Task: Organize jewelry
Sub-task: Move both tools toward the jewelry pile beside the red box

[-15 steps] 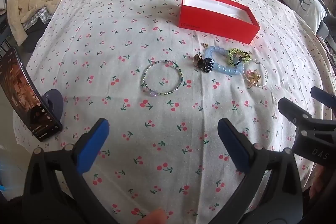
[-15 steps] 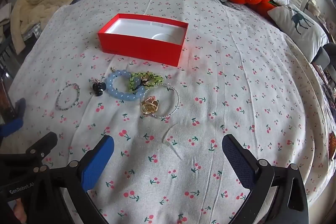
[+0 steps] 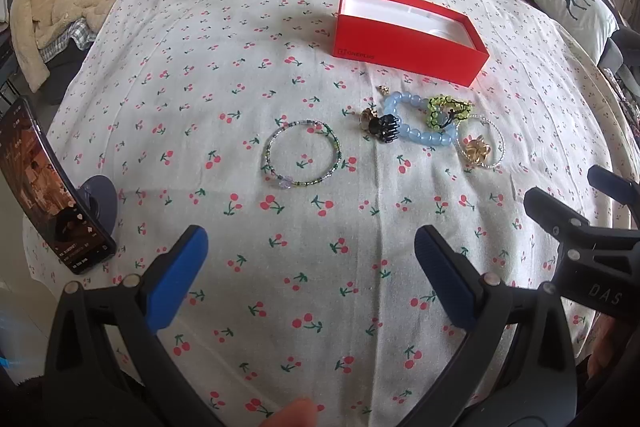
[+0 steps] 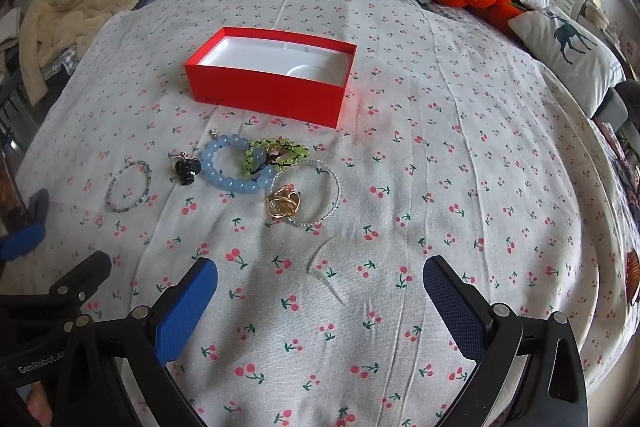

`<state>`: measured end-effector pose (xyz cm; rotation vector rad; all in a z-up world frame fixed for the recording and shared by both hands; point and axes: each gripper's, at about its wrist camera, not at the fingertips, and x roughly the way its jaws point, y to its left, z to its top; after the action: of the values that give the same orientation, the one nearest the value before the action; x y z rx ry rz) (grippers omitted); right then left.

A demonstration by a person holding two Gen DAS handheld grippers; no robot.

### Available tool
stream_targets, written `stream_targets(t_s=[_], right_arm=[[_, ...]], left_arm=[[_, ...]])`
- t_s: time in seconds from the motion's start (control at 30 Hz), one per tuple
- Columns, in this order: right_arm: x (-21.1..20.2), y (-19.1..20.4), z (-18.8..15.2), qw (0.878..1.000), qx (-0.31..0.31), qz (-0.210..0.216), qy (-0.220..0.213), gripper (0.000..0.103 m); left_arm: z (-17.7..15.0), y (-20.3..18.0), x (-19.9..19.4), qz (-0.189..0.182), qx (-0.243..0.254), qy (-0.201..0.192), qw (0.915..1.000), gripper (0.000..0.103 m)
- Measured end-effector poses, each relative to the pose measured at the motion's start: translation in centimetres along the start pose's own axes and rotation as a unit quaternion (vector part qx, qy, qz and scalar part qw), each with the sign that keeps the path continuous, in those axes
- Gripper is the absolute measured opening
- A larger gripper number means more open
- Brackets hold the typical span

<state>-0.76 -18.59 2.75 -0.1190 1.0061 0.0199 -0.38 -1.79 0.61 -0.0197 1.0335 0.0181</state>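
The jewelry is lying on the cherry-print sheet [image 4: 440,155] in front of the red box [image 4: 264,99]: a blue bead bracelet [image 4: 230,183] nearest the box, touching a green bracelet [image 4: 296,151]; a gold ring [image 4: 283,206] just beyond them; a thin beaded bracelet [image 3: 302,155] well apart. The box is sitting open. The left gripper [image 3: 312,267] and right gripper [image 4: 320,291] are hovering with jaws spread, holding nothing.

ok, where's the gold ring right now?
The gold ring lies on the bedspread inside the clear bead bracelet, just right of the blue bead bracelet, in front of the red box.
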Motion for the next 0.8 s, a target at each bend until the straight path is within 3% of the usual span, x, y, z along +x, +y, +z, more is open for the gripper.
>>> stream_targets(t_s=[0.8], right_arm=[[-0.4, -1.1, 1.0, 1.000, 0.010, -0.006, -0.004, 0.103]], left_arm=[[1.1, -0.3, 0.6, 0.002, 0.007, -0.010, 0.9999, 0.103]])
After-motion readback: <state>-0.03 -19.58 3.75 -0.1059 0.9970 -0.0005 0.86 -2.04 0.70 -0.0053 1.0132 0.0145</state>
